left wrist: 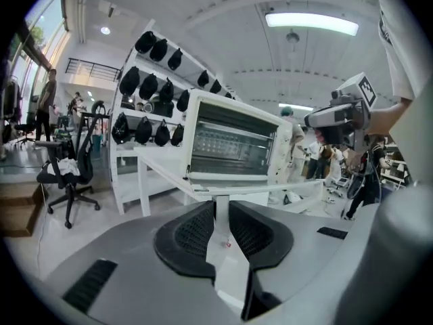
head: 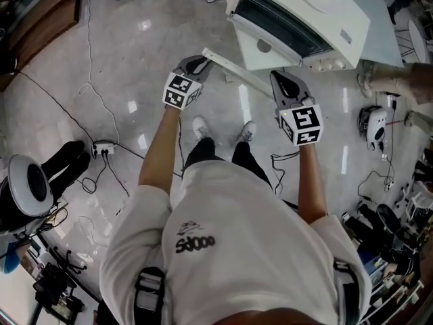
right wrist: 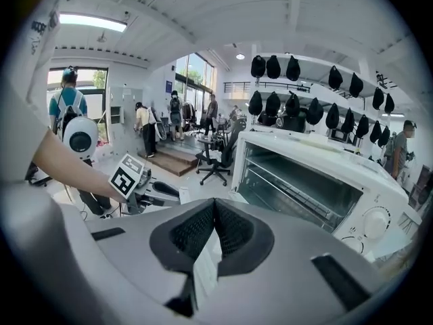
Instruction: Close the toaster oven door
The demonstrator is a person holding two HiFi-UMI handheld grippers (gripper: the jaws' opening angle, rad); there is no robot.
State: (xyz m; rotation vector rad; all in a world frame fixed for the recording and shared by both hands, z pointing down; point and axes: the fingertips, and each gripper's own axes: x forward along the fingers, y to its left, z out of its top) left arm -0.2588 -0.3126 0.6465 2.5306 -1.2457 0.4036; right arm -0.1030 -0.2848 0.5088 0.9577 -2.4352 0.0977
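Head view: white toaster oven [head: 304, 19] sits at top of frame, its door [head: 237, 70] swung open and sticking out toward the person over the pale floor [head: 122, 59]. Left gripper [head: 198, 65] is at the left end of the door's free edge, right gripper [head: 283, 80] at the right end of that edge, both arms stretched forward, marker cubes facing up. Left gripper view: left gripper [left wrist: 220, 212] has its black ribbed pads [left wrist: 193, 232] pinched on a thin white strip of the door [left wrist: 270, 193], which runs sideways just past the fingertips; the oven [left wrist: 233, 144] stands behind with its cavity open, the right gripper [left wrist: 338, 117] shows at far right, a desk chair [left wrist: 67, 175] and a rack of dark caps [left wrist: 152, 87] at left. Right gripper view: right gripper [right wrist: 214, 212] is closed with the pads nearly meeting at the tips and a white sliver of the door [right wrist: 203, 266] clamped between them; the open oven [right wrist: 304, 181] lies right of the jaws, wire rack visible inside, the left gripper [right wrist: 145, 195] at left.
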